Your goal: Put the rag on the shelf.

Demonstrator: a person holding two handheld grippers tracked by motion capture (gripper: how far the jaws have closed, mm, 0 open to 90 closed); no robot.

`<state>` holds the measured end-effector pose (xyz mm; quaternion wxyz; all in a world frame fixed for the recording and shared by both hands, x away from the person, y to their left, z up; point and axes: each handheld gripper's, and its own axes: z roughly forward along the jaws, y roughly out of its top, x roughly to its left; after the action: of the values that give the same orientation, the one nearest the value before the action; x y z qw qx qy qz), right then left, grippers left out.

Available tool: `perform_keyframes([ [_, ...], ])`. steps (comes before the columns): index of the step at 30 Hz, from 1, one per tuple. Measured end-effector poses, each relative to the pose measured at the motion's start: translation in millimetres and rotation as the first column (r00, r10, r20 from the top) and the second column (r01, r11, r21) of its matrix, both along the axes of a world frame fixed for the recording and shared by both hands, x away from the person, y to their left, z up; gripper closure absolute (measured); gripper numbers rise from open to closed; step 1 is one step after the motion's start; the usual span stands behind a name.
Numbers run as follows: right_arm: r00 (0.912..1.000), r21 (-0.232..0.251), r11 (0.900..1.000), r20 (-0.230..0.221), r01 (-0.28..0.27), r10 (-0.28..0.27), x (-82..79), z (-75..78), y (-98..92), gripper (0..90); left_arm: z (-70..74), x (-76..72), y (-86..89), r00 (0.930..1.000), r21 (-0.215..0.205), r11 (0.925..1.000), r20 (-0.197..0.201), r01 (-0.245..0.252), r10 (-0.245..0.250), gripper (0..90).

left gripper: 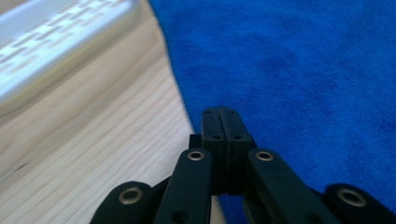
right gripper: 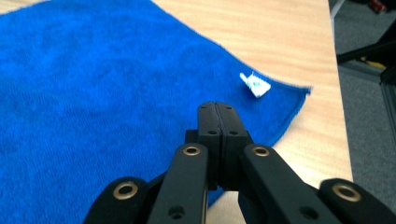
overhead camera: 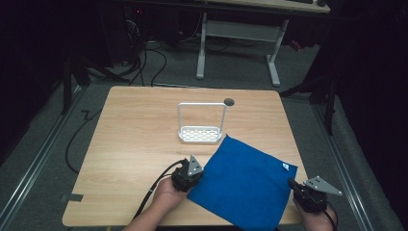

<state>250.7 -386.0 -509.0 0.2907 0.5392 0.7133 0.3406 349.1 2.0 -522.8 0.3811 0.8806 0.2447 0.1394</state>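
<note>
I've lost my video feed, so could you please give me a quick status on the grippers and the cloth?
Left gripper and right gripper shut, one at each side edge of the cloth. Blue cloth flat. White rack beyond, touching its corner.

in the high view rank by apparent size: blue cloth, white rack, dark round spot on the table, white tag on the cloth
1. blue cloth
2. white rack
3. dark round spot and white tag: both tiny and look alike, so they stay unranked.

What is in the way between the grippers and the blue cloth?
Nothing visible. The blue cloth lies flat on the table. The left hand-held gripper sits at its left edge and the right hand-held gripper at its right edge, jaws closed. The white rack stands beyond the cloth's far corner.
</note>
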Motion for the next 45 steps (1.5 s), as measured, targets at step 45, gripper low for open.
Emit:
perform_keyframes([
  [45, 0.953, -0.081, 0.95, -0.026, -0.303, 0.302, 87.3, -8.6, 105.2, 72.0, 8.3, -54.2, 118.6, 0.954, -0.164, 0.9405, -0.012, -0.297, 0.3, 56.9],
])
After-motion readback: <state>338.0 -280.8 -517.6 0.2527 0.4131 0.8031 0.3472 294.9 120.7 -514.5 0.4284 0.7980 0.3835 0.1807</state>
